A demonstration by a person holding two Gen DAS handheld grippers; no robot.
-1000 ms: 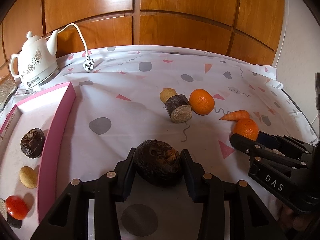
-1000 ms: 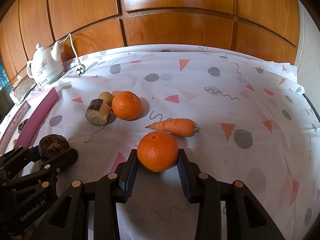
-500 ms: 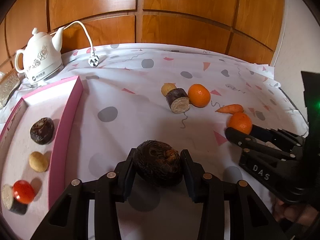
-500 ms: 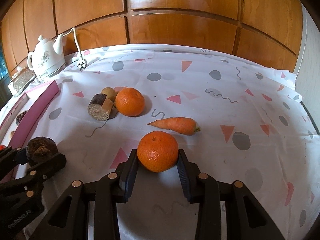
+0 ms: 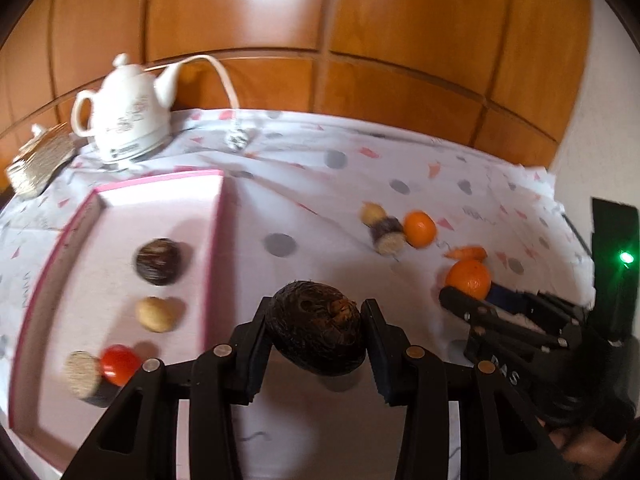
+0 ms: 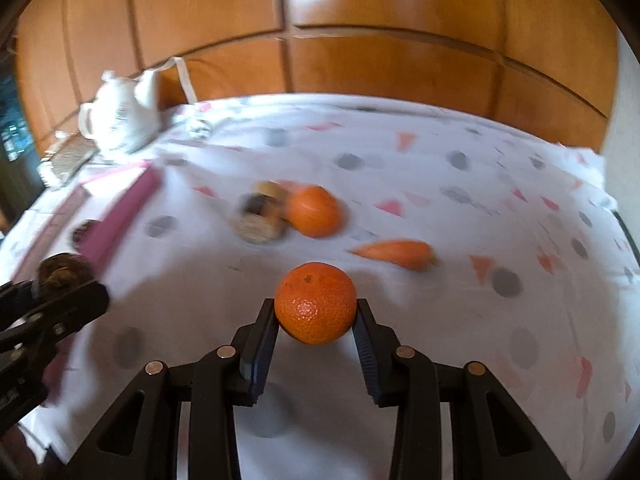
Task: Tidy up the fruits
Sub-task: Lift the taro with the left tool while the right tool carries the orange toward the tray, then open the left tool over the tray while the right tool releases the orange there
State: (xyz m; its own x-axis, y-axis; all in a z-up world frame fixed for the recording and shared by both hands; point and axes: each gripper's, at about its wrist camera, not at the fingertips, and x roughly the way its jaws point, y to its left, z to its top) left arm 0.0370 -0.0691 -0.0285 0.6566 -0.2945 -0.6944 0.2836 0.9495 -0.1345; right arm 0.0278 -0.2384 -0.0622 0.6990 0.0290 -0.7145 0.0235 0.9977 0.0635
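Observation:
My left gripper (image 5: 318, 316) is shut on a dark brown rough fruit (image 5: 318, 332) and holds it above the cloth, just right of the pink tray (image 5: 214, 256). The tray holds a dark round fruit (image 5: 158, 261), a tan one (image 5: 155, 314), a red tomato (image 5: 119, 364) and a cut dark piece (image 5: 82, 374). My right gripper (image 6: 316, 316) is shut on an orange (image 6: 316, 302), lifted above the cloth. On the cloth lie another orange (image 6: 314, 211), a carrot (image 6: 396, 254), a cut dark piece (image 6: 258, 218) and a small tan fruit (image 6: 270, 189).
A white kettle (image 5: 128, 122) with cord and plug (image 5: 238, 140) stands at the back left, beside a woven item (image 5: 38, 162). Wooden panels (image 5: 360, 40) back the table. The patterned cloth (image 6: 480, 208) covers the table to its right edge.
Both grippers have moved left toward the pink tray with their fruits lifted. The tray now shows more fully in the left wrist view.

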